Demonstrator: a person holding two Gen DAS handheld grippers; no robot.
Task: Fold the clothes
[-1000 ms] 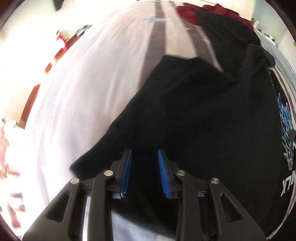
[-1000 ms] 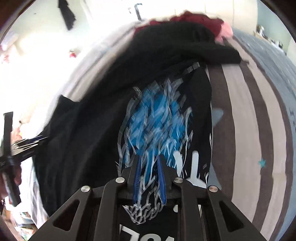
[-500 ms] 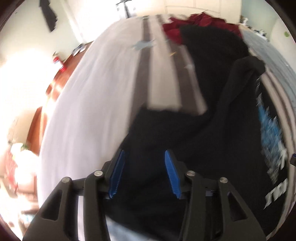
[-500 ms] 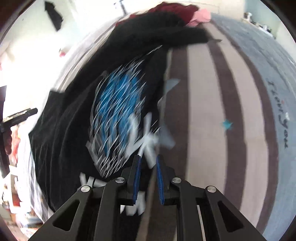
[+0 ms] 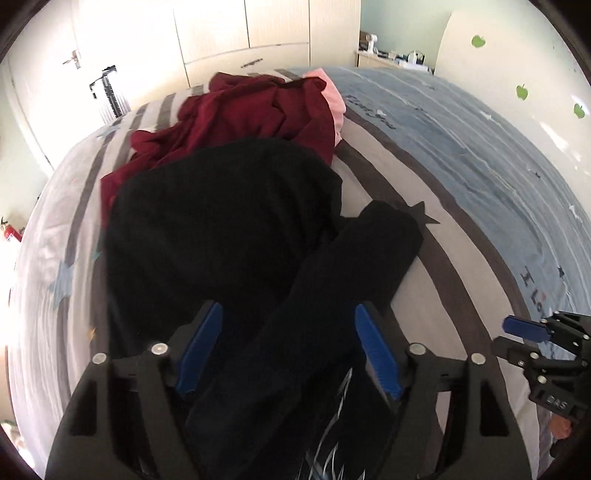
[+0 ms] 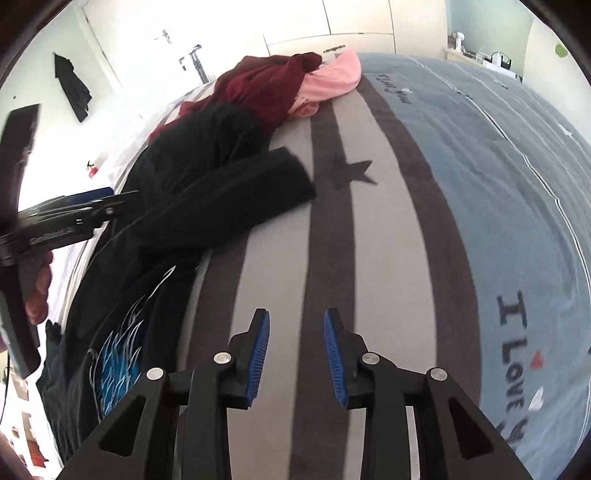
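Lying on the striped bedspread (image 6: 384, 229), the black T-shirt (image 5: 354, 280) with a blue and white print stretches along the bed's left part, one sleeve (image 6: 258, 192) reaching out across a dark stripe near a dark star. Beyond it sits a heap of clothes: another black garment (image 5: 221, 221), a dark red one (image 5: 251, 110) and a pink one (image 6: 332, 81) at the far end.

The left hand-held gripper (image 5: 288, 347) hovers over the black T-shirt with its blue pads spread wide and opening; black cloth shows between them, but the pads do not press on it. The right hand-held gripper (image 6: 295, 354) hangs over bare bedspread, just to the right of the shirt's printed edge, its pads a little apart and opening, with nothing between them. In the left wrist view the right hand-held gripper (image 5: 524, 332) shows at the right edge, over the blue part of the bedspread. In the right wrist view the left hand-held gripper (image 6: 96, 203) appears at the left edge, with the person's fingers (image 6: 37, 291) wrapped on its handle.

White wardrobe doors (image 5: 258, 26) stand behind the bed.
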